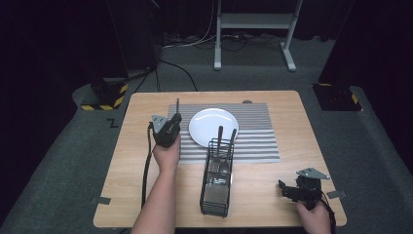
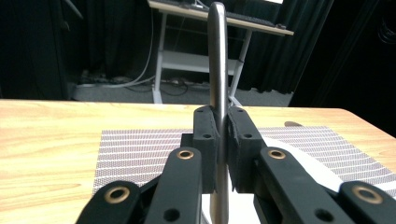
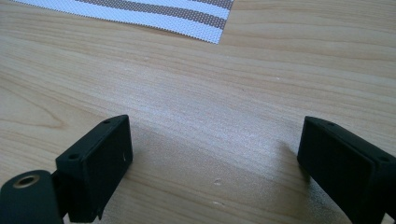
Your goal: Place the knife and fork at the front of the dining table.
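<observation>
My left gripper [image 1: 170,122] is shut on a slim metal piece of cutlery [image 1: 177,106], which stands upright over the left edge of the striped placemat [image 1: 258,131], just left of the white plate [image 1: 210,125]. In the left gripper view the pads clamp the metal handle [image 2: 218,70] at my left gripper [image 2: 222,133]; its lower end is hidden, so I cannot tell what kind of utensil it is. My right gripper [image 1: 288,190] rests low at the table's front right corner, and in the right gripper view my right gripper [image 3: 215,154] is open over bare wood.
A black wire cutlery caddy [image 1: 215,187] stands at the front centre, with utensil handles [image 1: 220,139] leaning toward the plate. A corner of the placemat [image 3: 187,16] lies ahead of the right gripper. Beyond the table's far edge are a metal stand [image 1: 253,29] and cables on the floor.
</observation>
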`<action>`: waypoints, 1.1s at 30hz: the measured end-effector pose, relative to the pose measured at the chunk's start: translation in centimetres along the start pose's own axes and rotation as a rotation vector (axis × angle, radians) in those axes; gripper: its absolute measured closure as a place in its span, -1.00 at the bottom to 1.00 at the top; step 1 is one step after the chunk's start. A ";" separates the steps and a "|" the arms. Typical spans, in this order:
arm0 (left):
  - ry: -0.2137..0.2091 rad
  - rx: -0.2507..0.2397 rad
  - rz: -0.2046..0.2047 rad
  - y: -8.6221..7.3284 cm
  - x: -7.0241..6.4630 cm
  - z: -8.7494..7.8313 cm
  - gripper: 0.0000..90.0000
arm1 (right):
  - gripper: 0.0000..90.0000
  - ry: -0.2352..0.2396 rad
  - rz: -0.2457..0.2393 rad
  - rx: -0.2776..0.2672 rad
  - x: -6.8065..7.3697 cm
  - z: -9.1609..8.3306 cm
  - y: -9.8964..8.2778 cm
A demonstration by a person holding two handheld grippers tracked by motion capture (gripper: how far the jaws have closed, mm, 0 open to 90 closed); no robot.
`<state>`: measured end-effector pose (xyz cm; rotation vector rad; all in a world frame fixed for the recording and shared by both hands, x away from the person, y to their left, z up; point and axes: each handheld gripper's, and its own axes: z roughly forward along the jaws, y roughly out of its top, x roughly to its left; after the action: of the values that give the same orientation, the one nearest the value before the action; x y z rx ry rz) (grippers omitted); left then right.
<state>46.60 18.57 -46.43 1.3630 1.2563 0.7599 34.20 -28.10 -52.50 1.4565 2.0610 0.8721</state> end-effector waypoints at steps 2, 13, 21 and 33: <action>-0.001 0.013 -0.007 -0.1 0.0 0.8 0.84 | -0.78 0.000 0.000 0.000 0.0 0.0 0.0; 0.042 0.020 0.028 -1.1 -0.6 2.6 0.84 | -0.78 0.000 0.001 0.001 0.0 0.0 0.0; 0.068 0.081 0.000 -1.1 0.1 4.2 0.84 | -0.78 0.001 0.001 0.001 0.0 0.0 0.0; 0.084 0.107 -0.010 -1.4 0.3 5.0 0.84 | -0.78 0.002 -0.001 0.000 0.0 0.0 0.0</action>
<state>50.98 17.28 -48.90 1.4227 1.3859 0.7592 34.24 -28.10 -52.50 1.4549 2.0631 0.8730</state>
